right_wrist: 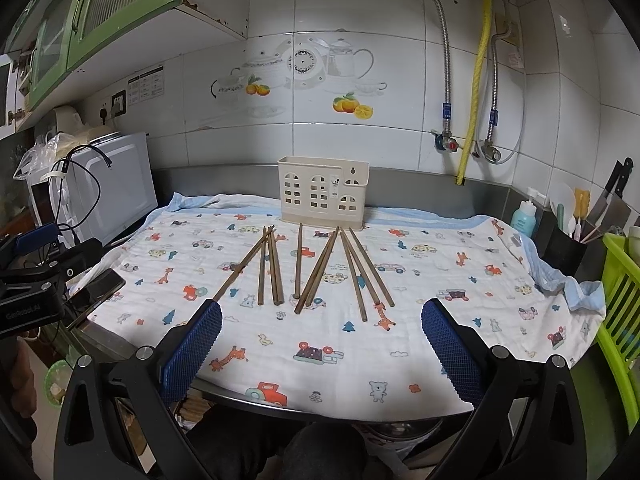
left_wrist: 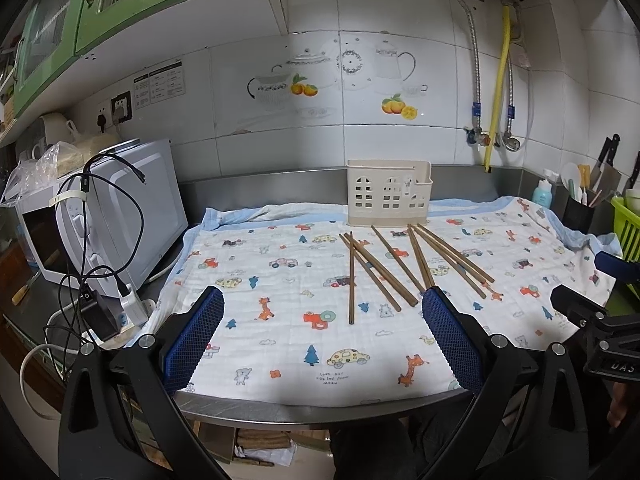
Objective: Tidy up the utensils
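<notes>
Several brown wooden chopsticks [left_wrist: 384, 264] [right_wrist: 316, 270] lie scattered on a white cloth printed with cartoon cars and animals [left_wrist: 288, 288] [right_wrist: 420, 292]. A beige plastic utensil holder with window cut-outs [left_wrist: 389, 193] [right_wrist: 323, 193] stands upright behind them near the wall. My left gripper [left_wrist: 322, 304] is open and empty, above the cloth's near part, short of the chopsticks. My right gripper [right_wrist: 320, 316] is open and empty, just in front of the chopsticks' near ends.
A white microwave [left_wrist: 120, 208] [right_wrist: 108, 188] with cables and a power strip [left_wrist: 128, 308] stands at the left. At the right are a blue bottle [right_wrist: 524, 216], a black holder with knives [right_wrist: 568, 248] and a green basket [right_wrist: 620, 320]. The steel counter edge [left_wrist: 300, 412] is near.
</notes>
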A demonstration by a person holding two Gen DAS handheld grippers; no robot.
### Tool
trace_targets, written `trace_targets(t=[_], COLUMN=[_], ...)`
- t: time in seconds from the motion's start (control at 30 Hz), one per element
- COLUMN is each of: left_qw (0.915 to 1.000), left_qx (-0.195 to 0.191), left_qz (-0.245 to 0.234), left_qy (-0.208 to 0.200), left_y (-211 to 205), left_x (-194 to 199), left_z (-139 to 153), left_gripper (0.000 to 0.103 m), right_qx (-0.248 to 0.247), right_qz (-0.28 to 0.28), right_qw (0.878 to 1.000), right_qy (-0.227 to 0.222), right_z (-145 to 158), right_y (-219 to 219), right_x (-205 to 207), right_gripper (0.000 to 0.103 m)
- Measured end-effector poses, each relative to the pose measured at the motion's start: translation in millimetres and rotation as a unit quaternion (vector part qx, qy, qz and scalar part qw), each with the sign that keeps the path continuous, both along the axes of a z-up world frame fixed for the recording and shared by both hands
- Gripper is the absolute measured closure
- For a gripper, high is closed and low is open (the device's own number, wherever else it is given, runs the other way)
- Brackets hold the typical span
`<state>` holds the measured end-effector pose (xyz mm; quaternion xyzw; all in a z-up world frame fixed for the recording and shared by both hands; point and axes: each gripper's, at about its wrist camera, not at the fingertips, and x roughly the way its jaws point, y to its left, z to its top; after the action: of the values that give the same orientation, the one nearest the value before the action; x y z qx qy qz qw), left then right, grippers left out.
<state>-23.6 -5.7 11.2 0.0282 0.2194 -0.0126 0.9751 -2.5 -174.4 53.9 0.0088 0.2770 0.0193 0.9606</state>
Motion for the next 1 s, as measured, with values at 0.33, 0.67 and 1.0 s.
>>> trace_targets(t=[0.33,0.67,1.0], left_qw=[1.0000,1.0000,1.0000], left_qx=[0.000,-0.001,-0.004], left_qz=[0.000,0.001,0.001], left_qy=[0.000,0.000,0.000], left_y=[-1.2,-0.6,1.3], left_x=[-0.3,0.6,1.8], left_z=[-0.1,0.5,0.7], left_gripper=[0.005,0.005,0.005], right_qx=[0.000,0.001,0.001], right_qz=[0.001,0.001,0.001], right_qw=[1.000,1.000,1.000], right_qy=[0.000,0.003,0.006], right_z=[-1.4,-4.0,-5.0], right_y=[0.5,1.5,1.4], right_x=[0.6,2.0,3.2], right_gripper=[0.006,0.006,0.006])
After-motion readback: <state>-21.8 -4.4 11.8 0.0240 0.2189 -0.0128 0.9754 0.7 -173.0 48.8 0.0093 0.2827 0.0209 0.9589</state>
